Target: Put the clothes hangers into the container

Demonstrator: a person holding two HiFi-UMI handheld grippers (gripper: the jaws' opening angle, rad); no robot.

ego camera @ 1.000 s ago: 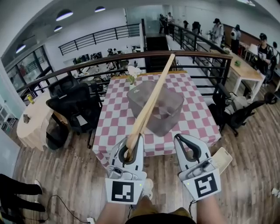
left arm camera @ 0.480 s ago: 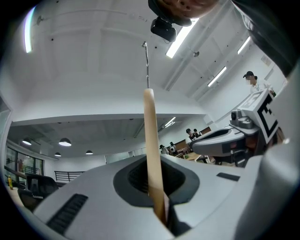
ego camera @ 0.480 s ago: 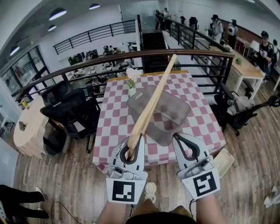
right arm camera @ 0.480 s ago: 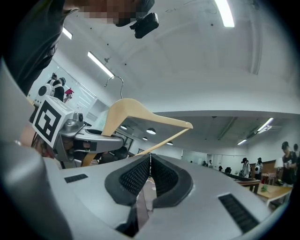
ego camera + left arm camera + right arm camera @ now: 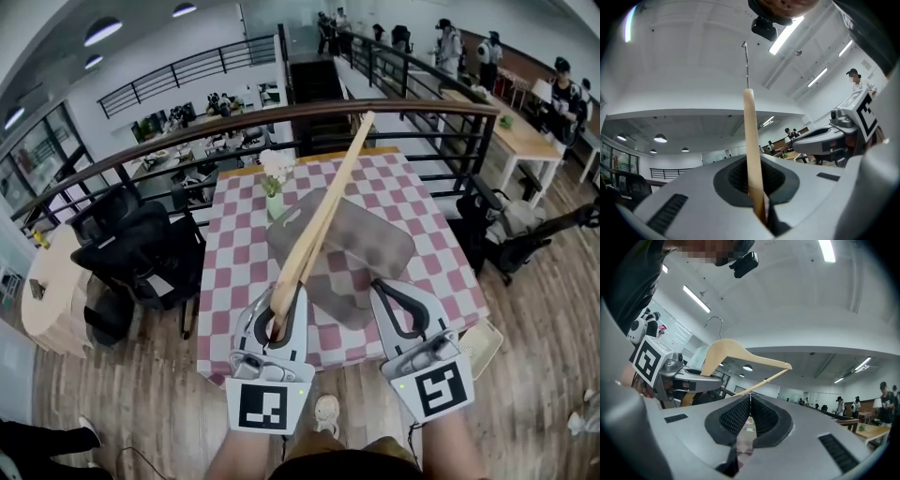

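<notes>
My left gripper [image 5: 281,300] is shut on the lower end of a pale wooden clothes hanger [image 5: 323,211]. The hanger slants up and to the right, above the translucent grey container [image 5: 375,246] on the checked table [image 5: 234,253]. In the left gripper view the hanger [image 5: 751,154] stands edge-on between the jaws, its metal hook [image 5: 746,61] on top. My right gripper [image 5: 382,291] is shut with nothing in it, beside the left one near the table's front edge. The right gripper view shows its closed jaws [image 5: 750,404] and the hanger [image 5: 736,352] to the left.
A small vase of white flowers [image 5: 274,183] stands on the table left of the container. Black office chairs [image 5: 141,253] crowd the table's left side, another chair [image 5: 525,239] is at the right. A dark railing [image 5: 281,117] runs behind the table.
The table and container have drawn nearer and lower in the head view as the person steps up to them. Both grippers keep their pose, the left still holding the hanger.
</notes>
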